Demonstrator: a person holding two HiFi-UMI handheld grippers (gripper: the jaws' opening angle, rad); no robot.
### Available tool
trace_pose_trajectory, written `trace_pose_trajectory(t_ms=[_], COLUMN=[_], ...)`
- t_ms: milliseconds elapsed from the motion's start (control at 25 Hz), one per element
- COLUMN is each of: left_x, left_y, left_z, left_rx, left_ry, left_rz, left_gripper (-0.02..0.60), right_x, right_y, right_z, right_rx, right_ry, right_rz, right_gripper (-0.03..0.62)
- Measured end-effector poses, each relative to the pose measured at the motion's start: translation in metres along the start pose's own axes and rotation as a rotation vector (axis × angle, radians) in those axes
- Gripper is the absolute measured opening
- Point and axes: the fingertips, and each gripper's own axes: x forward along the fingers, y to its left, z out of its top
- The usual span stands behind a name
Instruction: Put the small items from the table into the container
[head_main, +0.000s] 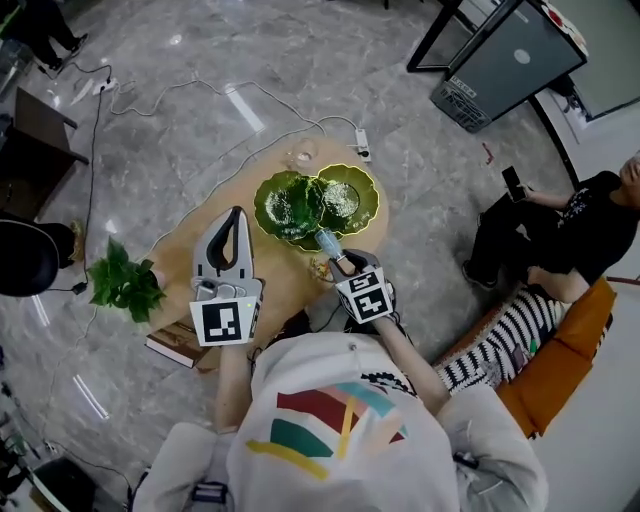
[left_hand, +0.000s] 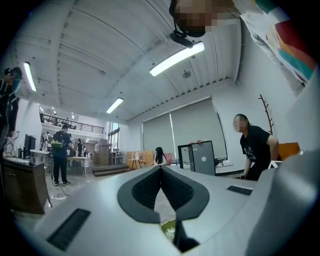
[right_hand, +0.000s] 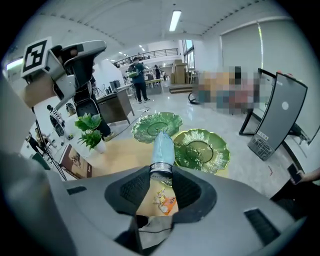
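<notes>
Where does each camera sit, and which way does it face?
Head view: on the person's head, looking steeply down at the table and green plates; their shirt, left tool and right tool show.
Left gripper view: on the left tool, facing level across the room; its shut jaws show.
Right gripper view: on the right tool, facing down at the plates; its jaws grip a pale blue bottle.
Shared by head and right gripper views: plates, bottle.

Open office hall, marble floor (head_main: 200, 140), ceiling strip lights (left_hand: 176, 58), window blinds (left_hand: 190, 125)
</notes>
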Motion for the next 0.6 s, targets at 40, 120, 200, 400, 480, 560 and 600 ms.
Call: trace_pose_trajectory(t_ms=[40,120,200,400,480,560,600], left_x=[0.003,0.006,0.002,-0.013,-0.013,-0.013,-0.013], left_y=[-0.001,-0.002,-0.006,-0.012,-0.015,-0.023,-0.027], left_z=[0.000,-0.001,-0.005,-0.038,-0.055,-0.068,-0.072], left_rx=[0.004,0.002,-0.008,0.018,-0.026,-0.062,-0.060], left_ry=[-0.002,-0.007,0.005,0.107,0.144,0.166,0.175], left_rz=[0.000,0.004,0.003,-0.003,0.012,0.025,0.028], left_gripper=[0.008,0.008,0.008,0.008,0.008,0.008,0.008], right_x=[0.005,0.016,0.027,0.059,0.077,0.097,0.107], right_y=[-0.002,-0.004,-0.003,-0.006,-0.010,-0.018,-0.022], right_z=[-0.005,-0.018,-0.035,-0.061,-0.066,-0.069,-0.070], right_rx=[0.014,0.018,0.008,0.011,0.000,-0.021,-0.031], right_ry=[0.020,0.072,0.124,0.205,0.220,0.232,0.237], right_rz=[0.000,0.000,0.003,0.026,0.046,0.048,0.044], right_gripper=[0.146,0.146,0.146,0.146,0.146,0.146,0.146])
